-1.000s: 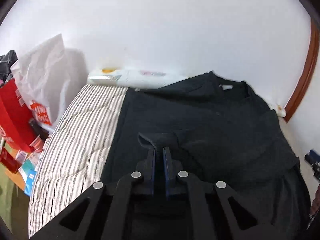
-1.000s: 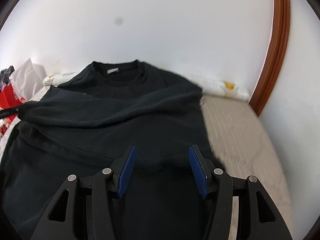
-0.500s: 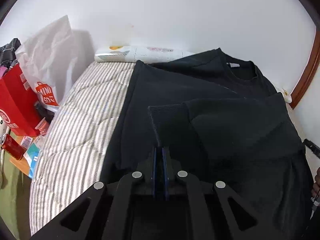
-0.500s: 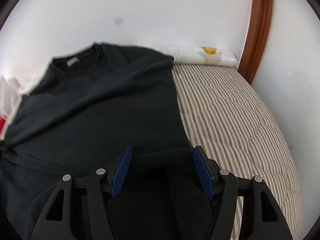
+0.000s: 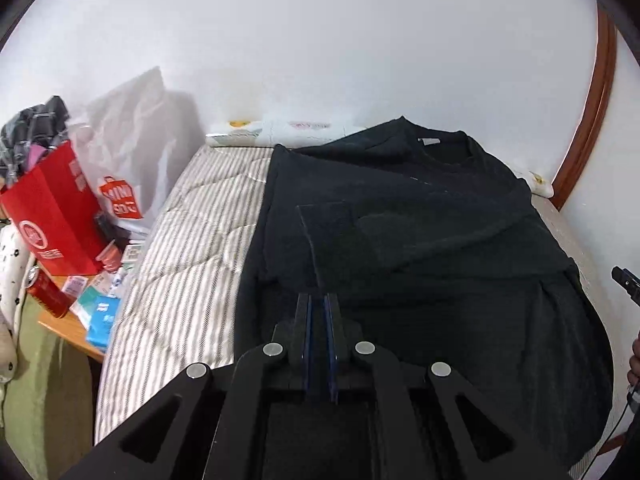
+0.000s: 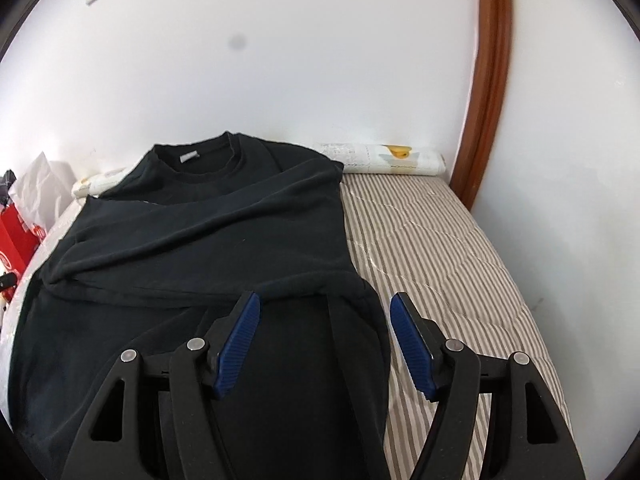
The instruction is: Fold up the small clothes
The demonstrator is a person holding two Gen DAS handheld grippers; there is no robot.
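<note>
Left gripper (image 5: 318,300), jaws closed on the cuff of the black sweatshirt's (image 5: 420,232) sleeve (image 5: 332,232), which is drawn across the chest. Right gripper (image 6: 324,304), jaws apart and just been opening, pads clear of the fabric below. Sweatshirt lies spread on a striped mattress (image 6: 432,248), collar (image 6: 200,164) toward the white wall (image 6: 280,60); red bag (image 5: 52,212) beside the bed.
</note>
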